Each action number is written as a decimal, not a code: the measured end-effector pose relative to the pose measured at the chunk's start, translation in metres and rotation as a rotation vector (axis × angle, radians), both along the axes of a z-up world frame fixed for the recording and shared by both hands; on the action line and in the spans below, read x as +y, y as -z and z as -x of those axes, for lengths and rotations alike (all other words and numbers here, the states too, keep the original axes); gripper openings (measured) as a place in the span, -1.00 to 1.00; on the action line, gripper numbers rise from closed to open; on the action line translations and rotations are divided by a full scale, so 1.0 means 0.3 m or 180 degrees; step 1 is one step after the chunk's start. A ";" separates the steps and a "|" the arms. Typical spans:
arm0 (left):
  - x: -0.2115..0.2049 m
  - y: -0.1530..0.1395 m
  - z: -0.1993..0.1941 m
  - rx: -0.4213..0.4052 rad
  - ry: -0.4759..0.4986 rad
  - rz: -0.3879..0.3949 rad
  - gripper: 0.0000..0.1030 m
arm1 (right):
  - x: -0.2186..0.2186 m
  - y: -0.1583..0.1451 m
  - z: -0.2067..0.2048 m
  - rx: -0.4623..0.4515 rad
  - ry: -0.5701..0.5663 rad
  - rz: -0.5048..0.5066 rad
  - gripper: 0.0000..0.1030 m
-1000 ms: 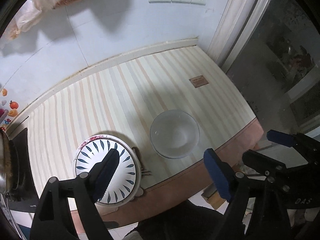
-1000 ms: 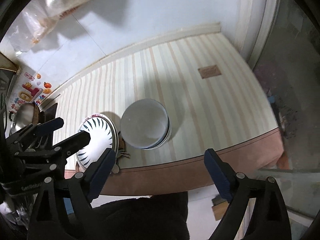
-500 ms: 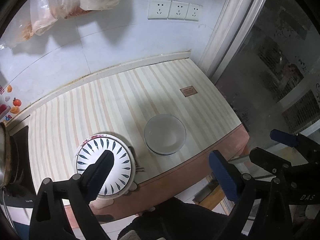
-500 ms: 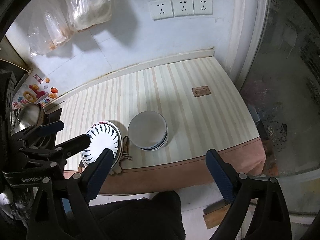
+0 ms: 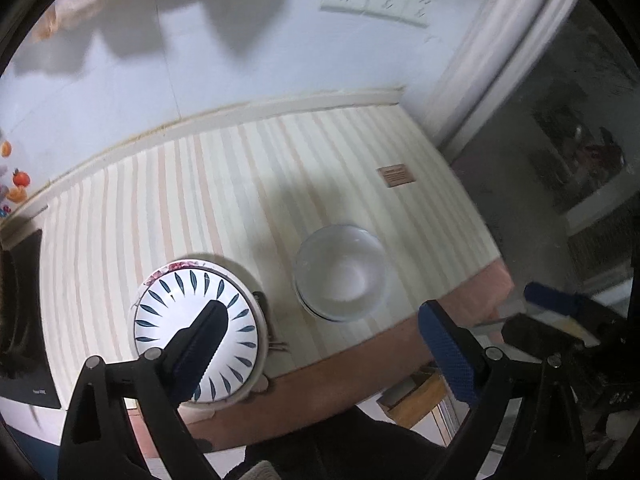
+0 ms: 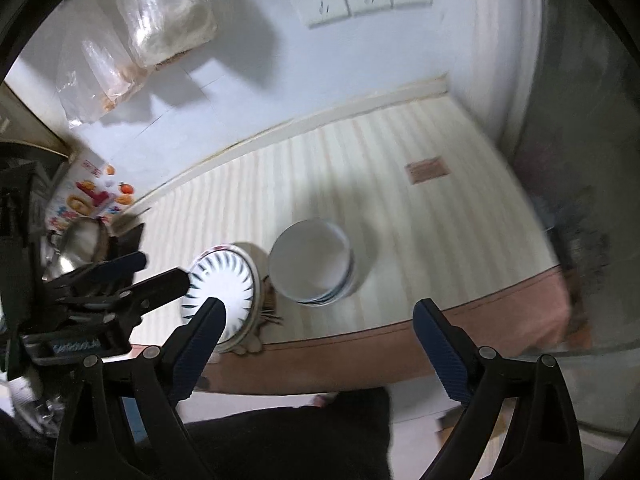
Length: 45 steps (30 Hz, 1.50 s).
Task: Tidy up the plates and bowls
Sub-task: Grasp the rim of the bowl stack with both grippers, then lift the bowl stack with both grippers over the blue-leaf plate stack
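The left claw (image 5: 320,328) hangs spread wide and empty above the cream-striped counter (image 5: 240,184); the right claw (image 6: 316,326) is likewise apart with nothing between its pads. Under the left claw's left finger sits the white round plate with dark blue leaf strokes (image 5: 196,332), apparently topping a stack. Ahead, between the fingers, the plain white bowls (image 5: 340,272) sit nested, likely grouped by kind near the counter's front edge. The small brown label (image 5: 394,175) is unreadable.

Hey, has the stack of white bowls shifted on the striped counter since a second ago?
No. The stack of white bowls sits just right of the leaf-pattern plate, same gap, same spot below the brown label.
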<state>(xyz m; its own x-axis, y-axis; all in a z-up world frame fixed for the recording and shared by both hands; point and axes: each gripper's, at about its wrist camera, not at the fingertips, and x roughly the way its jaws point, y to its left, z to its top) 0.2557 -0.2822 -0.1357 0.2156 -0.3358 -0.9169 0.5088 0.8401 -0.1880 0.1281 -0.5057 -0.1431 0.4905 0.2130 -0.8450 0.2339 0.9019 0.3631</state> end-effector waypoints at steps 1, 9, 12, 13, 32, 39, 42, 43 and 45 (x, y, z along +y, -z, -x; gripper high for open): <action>-0.010 0.035 -0.021 0.0057 -0.0013 -0.0017 0.90 | -0.013 0.041 -0.020 0.0009 -0.0012 -0.0111 0.88; -0.099 0.323 -0.188 0.0488 -0.0072 -0.0237 0.90 | -0.079 0.431 -0.185 0.0280 -0.0042 -0.0840 0.88; -0.136 0.417 -0.239 0.0684 -0.0048 -0.0242 0.90 | -0.104 0.580 -0.248 0.0445 -0.0045 -0.1070 0.88; -0.146 0.445 -0.254 0.0762 -0.0041 -0.0227 0.90 | -0.112 0.628 -0.265 0.0485 -0.0027 -0.1171 0.88; -0.206 0.734 -0.355 0.1808 -0.0087 -0.0034 0.26 | -0.071 0.982 -0.448 0.0926 -0.0140 -0.1982 0.22; -0.215 0.715 -0.334 0.1775 -0.0110 0.0025 0.18 | -0.077 0.990 -0.438 0.0916 -0.0021 -0.1985 -0.01; -0.205 0.712 -0.327 0.1761 -0.0152 0.0007 0.18 | -0.075 0.992 -0.445 0.0945 -0.0008 -0.2003 -0.01; -0.203 0.707 -0.324 0.1739 -0.0148 -0.0004 0.18 | -0.072 0.990 -0.448 0.0940 -0.0006 -0.1992 -0.01; -0.198 0.703 -0.321 0.1735 -0.0160 -0.0020 0.17 | -0.069 0.983 -0.453 0.0948 -0.0027 -0.1989 -0.01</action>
<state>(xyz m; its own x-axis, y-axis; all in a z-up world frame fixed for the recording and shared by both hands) 0.3520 -0.3417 -0.3466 -0.2758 -0.3314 -0.9023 0.2983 0.8628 -0.4081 0.2639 -0.5264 -0.4380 0.2527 0.7066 -0.6609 0.3980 0.5467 0.7367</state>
